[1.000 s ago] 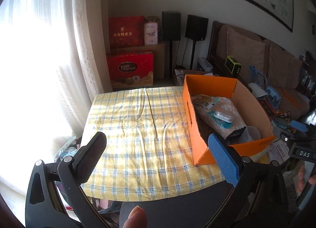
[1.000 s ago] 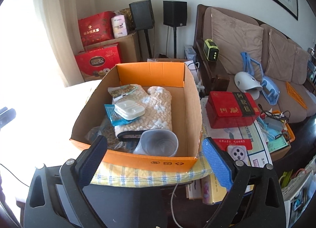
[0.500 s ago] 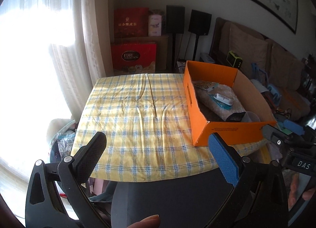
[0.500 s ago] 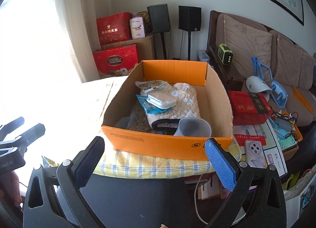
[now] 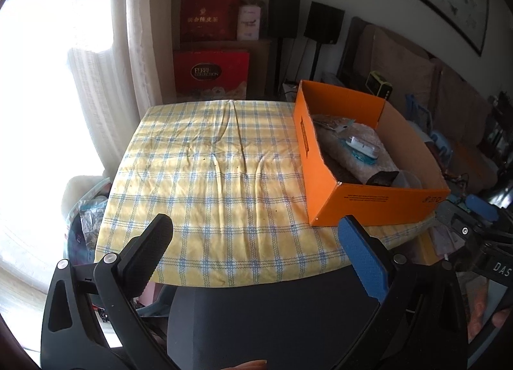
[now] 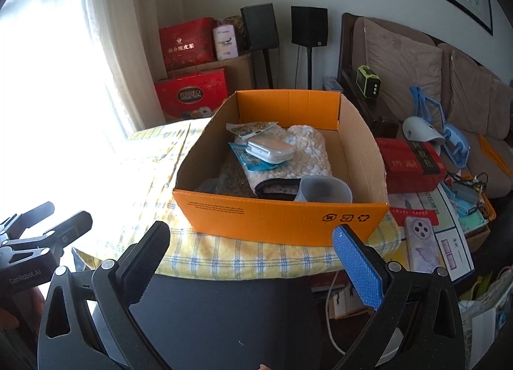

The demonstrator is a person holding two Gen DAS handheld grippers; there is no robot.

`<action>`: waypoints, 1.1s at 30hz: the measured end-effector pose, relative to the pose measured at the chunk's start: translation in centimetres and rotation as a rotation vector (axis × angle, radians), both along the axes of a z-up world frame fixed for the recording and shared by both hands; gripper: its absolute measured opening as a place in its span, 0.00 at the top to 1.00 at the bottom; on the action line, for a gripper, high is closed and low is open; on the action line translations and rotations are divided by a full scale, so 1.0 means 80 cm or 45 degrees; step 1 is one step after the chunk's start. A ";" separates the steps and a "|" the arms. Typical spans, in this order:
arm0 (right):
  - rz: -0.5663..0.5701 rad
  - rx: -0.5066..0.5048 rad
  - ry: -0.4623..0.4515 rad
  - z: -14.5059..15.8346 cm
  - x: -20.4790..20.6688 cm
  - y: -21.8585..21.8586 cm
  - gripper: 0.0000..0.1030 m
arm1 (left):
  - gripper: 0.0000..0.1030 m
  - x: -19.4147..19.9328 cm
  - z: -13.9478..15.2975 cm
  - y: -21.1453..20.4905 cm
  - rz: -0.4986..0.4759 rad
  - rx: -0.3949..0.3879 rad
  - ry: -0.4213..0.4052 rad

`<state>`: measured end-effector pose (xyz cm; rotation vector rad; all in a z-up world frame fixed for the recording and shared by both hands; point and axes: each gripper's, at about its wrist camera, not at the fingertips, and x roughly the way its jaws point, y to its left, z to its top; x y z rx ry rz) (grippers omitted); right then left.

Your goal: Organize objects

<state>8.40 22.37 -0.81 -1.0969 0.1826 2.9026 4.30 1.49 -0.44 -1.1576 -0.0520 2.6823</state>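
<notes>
Objects for sorting sit inside one orange cardboard box [image 6: 279,216] at the right side of the surface [image 5: 208,177], which is covered by a yellow-and-blue checked cloth. In the box I count one quilted oven mitt [image 6: 301,158], one white flat case [image 6: 271,148] lying on a teal packet [image 6: 247,158], one printed sachet [image 6: 251,127] toward the far wall, and one grey plastic cup [image 6: 323,190] on its side in the near right corner. The rest of the cloth is bare.

My left hand-held gripper [image 5: 253,245] hangs off the near edge of the surface, level and pointing across the cloth, with its jaws spread wide and nothing between them; one finger carries a black pad [image 5: 150,248], the other a blue one [image 5: 359,257]. My right hand-held gripper [image 6: 250,253] hovers just in front of the box's near wall, aimed into it, jaws likewise spread and empty. Each gripper shows at the edge of the other's view.

Behind the surface I see two red gift boxes [image 6: 189,42] stacked by the curtain and two black speakers [image 6: 309,25] on stands. To the right, a sofa [image 6: 416,58] and a low table with one red box [image 6: 410,158].
</notes>
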 end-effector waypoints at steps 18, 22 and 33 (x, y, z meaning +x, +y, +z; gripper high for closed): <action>-0.113 0.063 0.016 0.004 -0.009 0.043 0.01 | 0.00 -0.022 -0.011 0.011 0.035 -0.029 -0.007; -0.106 0.070 0.014 0.003 -0.010 0.042 0.01 | 0.00 -0.023 -0.011 0.014 0.028 -0.043 -0.003; -0.205 0.114 -0.025 -0.004 -0.018 0.089 0.01 | 0.00 -0.074 -0.021 0.048 -0.079 0.032 -0.101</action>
